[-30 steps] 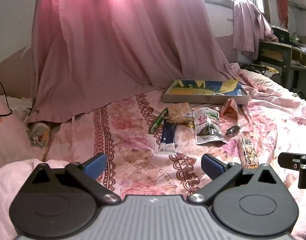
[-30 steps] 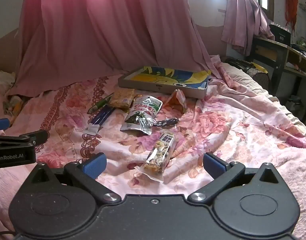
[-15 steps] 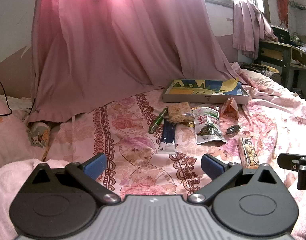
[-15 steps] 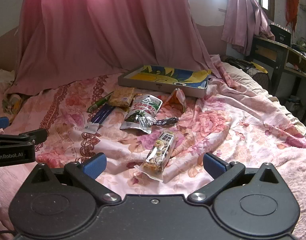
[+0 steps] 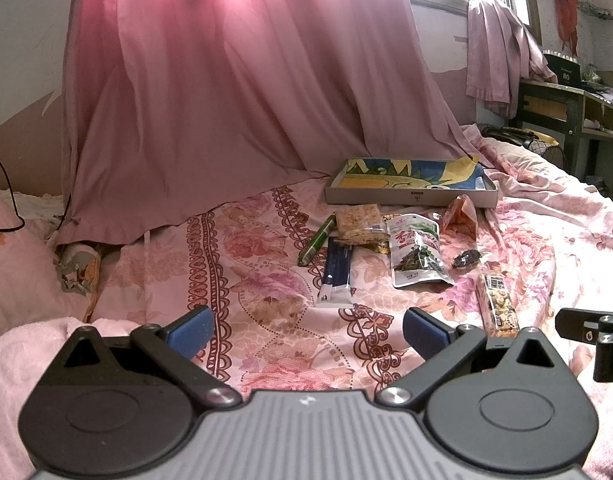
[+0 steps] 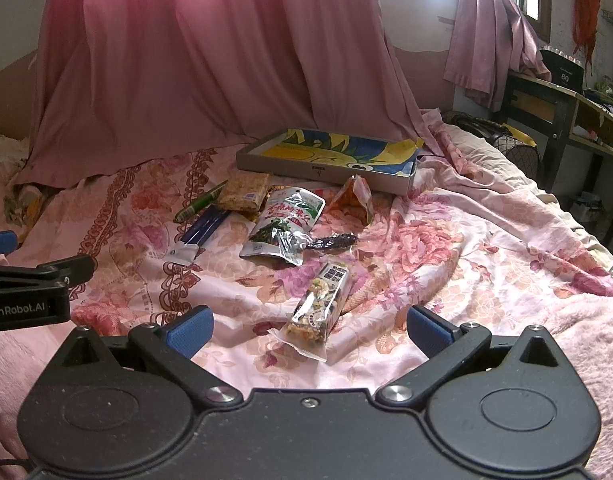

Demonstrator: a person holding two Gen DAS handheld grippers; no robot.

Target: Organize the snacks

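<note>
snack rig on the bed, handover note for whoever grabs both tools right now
Left tool: open, empty, low over the floral bedsheet.
Right tool: open, empty, nearest the clear nut-mix bar packet.
Shallow grey box with the yellow-and-blue picture lining: no snacks visible inside.
In front of it lie a green stick pack, dark blue sachet, tan cracker pack, white-green seaweed pouch, orange wrapper and small dark sweet.
Done: nothing. Left: all snacks, presumably into the box.

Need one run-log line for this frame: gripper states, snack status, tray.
left gripper open, empty | right gripper open, empty, nearest nut bar | snacks loose on bedspread | tray holds no snacks
</note>
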